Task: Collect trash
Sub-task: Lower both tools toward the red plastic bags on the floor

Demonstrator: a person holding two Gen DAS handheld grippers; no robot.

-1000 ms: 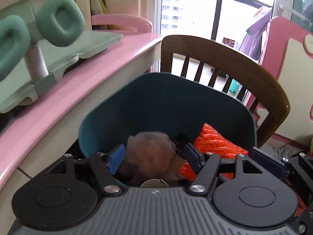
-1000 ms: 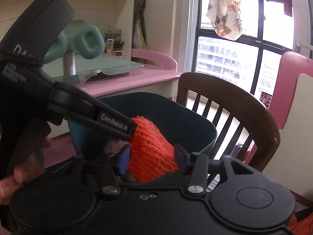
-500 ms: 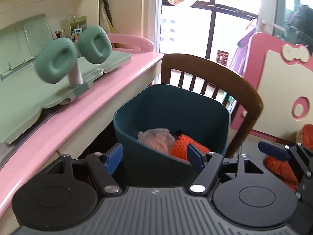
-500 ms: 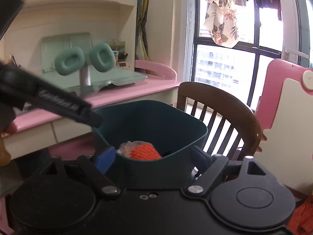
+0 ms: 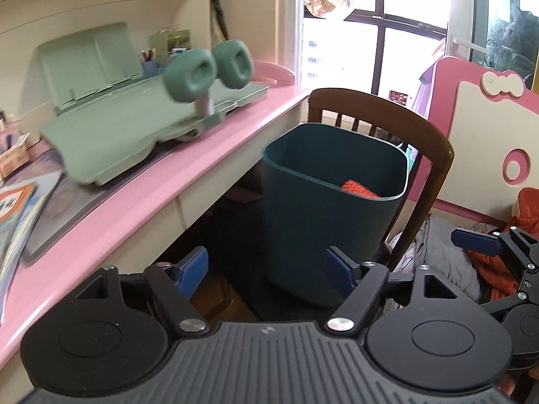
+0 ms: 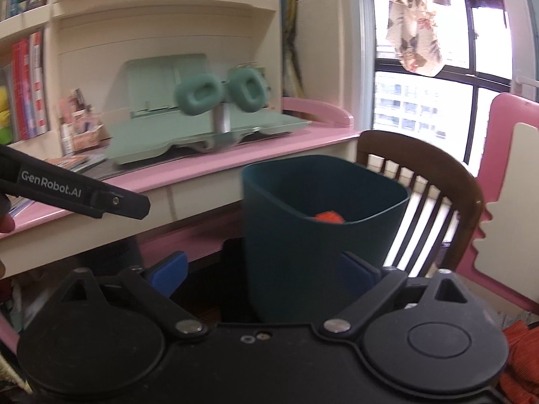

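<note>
Change since a second ago: both grippers have pulled back from the bin; the orange net that sat between the right gripper's pads and the pale puff between the left's are now down inside it.
Left gripper (image 5: 267, 271): empty, jaws apart and opening, blue pads either side of the bin's lower wall as seen from behind, not touching it.
Right gripper (image 6: 266, 274): empty, jaws opening, spread very wide; the bin shows between the pads but stands well beyond them.
Bin (image 5: 323, 235): dark teal, upright on the floor, just under the edge of the pink desk (image 5: 188, 181) and in front of the wooden chair (image 5: 434, 144).
Orange net trash (image 5: 358, 188): inside the bin near the far-right wall, only its top peeking over the rim; also seen from the right wrist (image 6: 328, 217).
Pale puff: hidden below the rim, cannot tell where it lies.
Desk top: a green folding stand (image 5: 134, 128) with a green headphone-shaped holder (image 5: 209, 69), books at the left edge.
Beside the chair: a heap of grey and orange cloth (image 5: 485, 262) on the right.
Person: fingertips at the left edge of the right wrist view, by the left gripper's black handle (image 6: 77, 195).
</note>
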